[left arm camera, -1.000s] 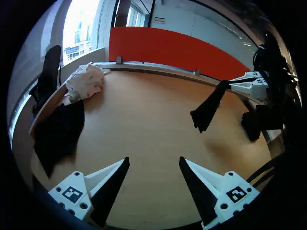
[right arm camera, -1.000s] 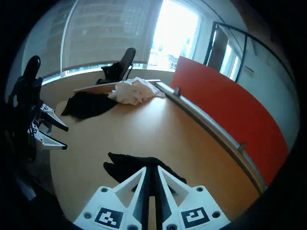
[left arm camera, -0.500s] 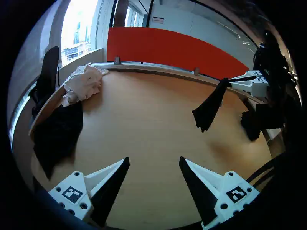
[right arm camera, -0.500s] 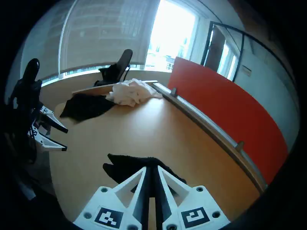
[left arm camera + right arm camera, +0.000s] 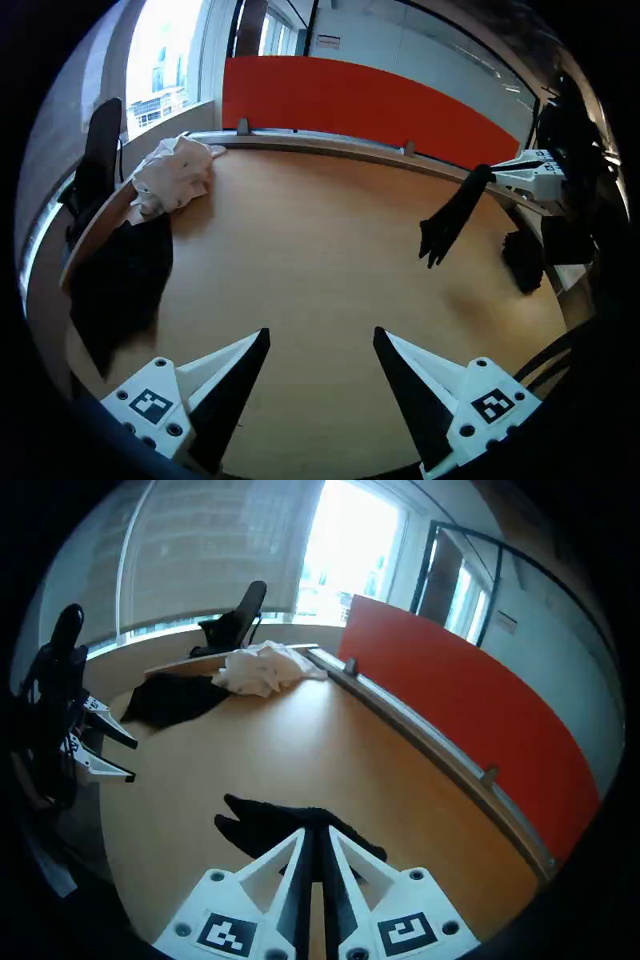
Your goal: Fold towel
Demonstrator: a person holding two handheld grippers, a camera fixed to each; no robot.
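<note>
The white, black-fingered left gripper [image 5: 320, 340], at the bottom of the left gripper view, holds its fingers wide apart over the rounded light-wood table [image 5: 320, 240], gripping nothing. At that view's right edge the white right gripper [image 5: 498, 170] is clamped on the small black towel [image 5: 448, 224], which hangs limp from its tips. A crumpled white cloth [image 5: 172, 172] and a flat black cloth [image 5: 120, 272] lie at upper left.
</note>
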